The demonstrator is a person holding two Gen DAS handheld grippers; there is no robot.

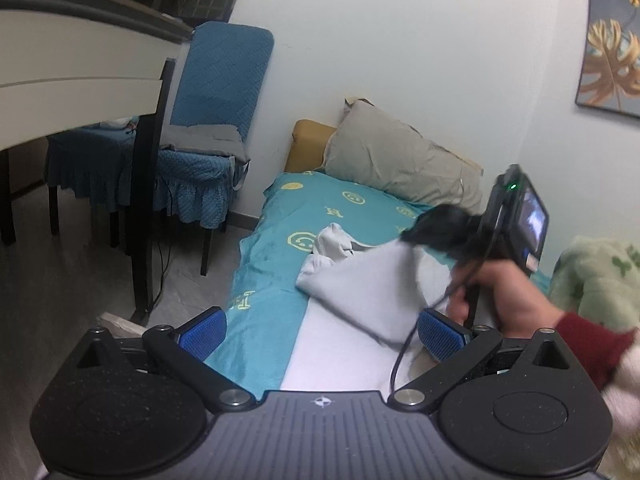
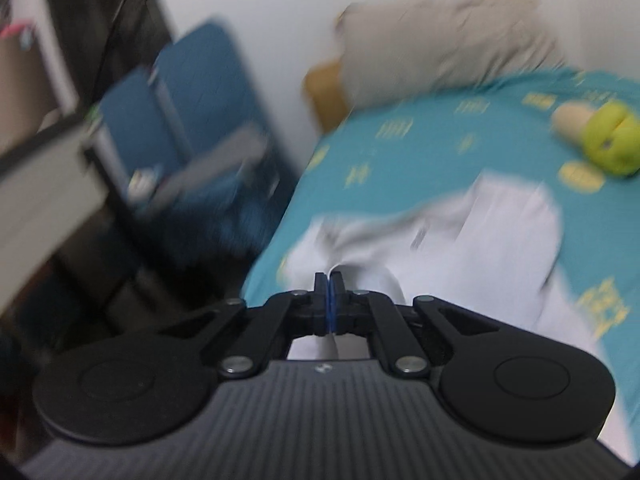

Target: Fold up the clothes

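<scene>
A pale grey-white garment point(image 1: 360, 292) lies on the teal bedsheet point(image 1: 280, 208), with one part folded up toward the right. My left gripper point(image 1: 322, 314) hovers open over the garment's near part, its blue pads point(image 1: 204, 332) wide apart and holding nothing. A hand point(image 1: 512, 300) holds my right gripper point(image 1: 416, 234), whose blurred tips sit at the raised fold. The right wrist view is blurred; there my right gripper point(image 2: 329, 276) is shut, with a thin white edge of the garment point(image 2: 500, 232) pinched at its tips.
A beige pillow point(image 1: 400, 160) leans on the wall at the bed's head. A blue-covered chair point(image 1: 216, 80) and a white table point(image 1: 80, 80) stand left of the bed. A green plush toy point(image 2: 608, 144) lies on the sheet, and a green blanket point(image 1: 600, 276) is at the right.
</scene>
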